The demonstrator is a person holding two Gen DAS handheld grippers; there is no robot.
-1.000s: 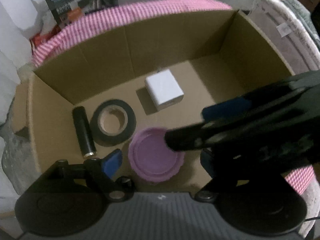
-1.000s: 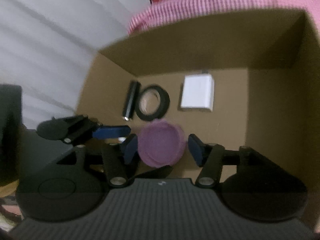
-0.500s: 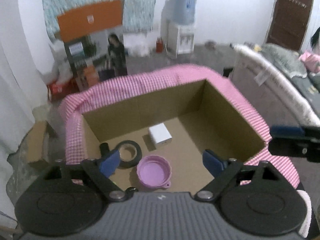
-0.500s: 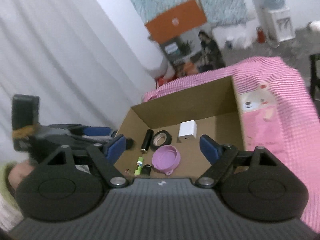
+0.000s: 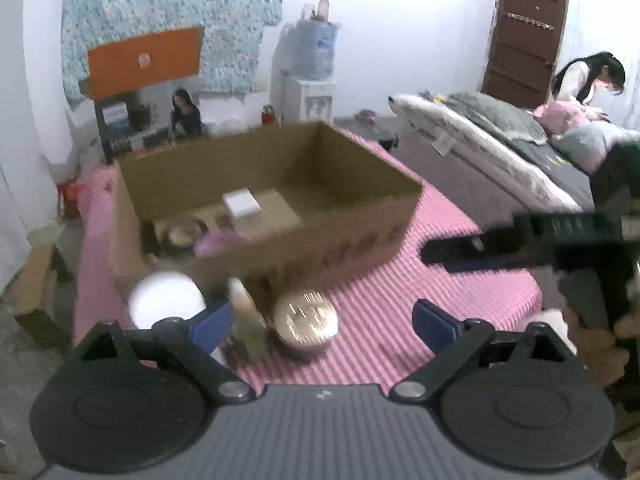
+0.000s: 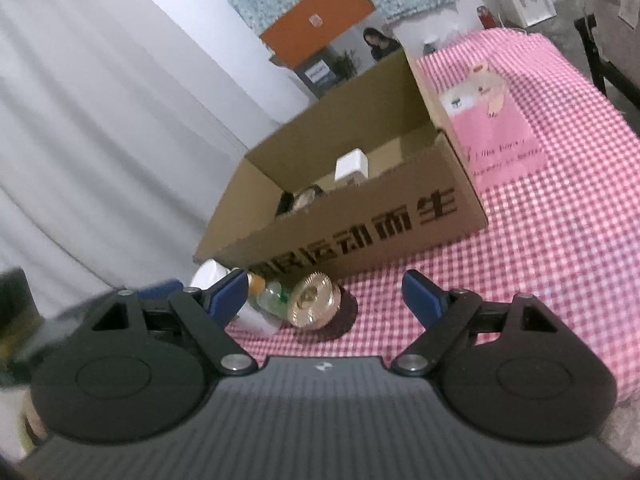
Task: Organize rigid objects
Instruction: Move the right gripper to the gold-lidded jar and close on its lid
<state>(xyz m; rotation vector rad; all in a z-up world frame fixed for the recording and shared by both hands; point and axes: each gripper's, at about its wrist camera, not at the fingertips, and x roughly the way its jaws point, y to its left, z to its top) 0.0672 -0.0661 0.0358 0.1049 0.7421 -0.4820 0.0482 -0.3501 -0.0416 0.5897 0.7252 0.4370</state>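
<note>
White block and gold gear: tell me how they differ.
The white block lies inside the cardboard box; the gold gear sits outside on the checked cloth. The block is square and plain white, the gear round, shiny and toothed. Neither is gripped.

Brown corrugated cardboard box (image 6: 360,236): matt. Pink-white checked tablecloth (image 6: 560,220): woven cloth. Round gold ridged lid (image 6: 314,300): glossy, metallic. Blue fingers (image 6: 420,300): matt.

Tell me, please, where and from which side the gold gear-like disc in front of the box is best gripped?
Probably across the toothed rim of the gold disc, coming from above. It leans tilted against the small bottle, so its rim is exposed, and the open right gripper could straddle it.
</note>
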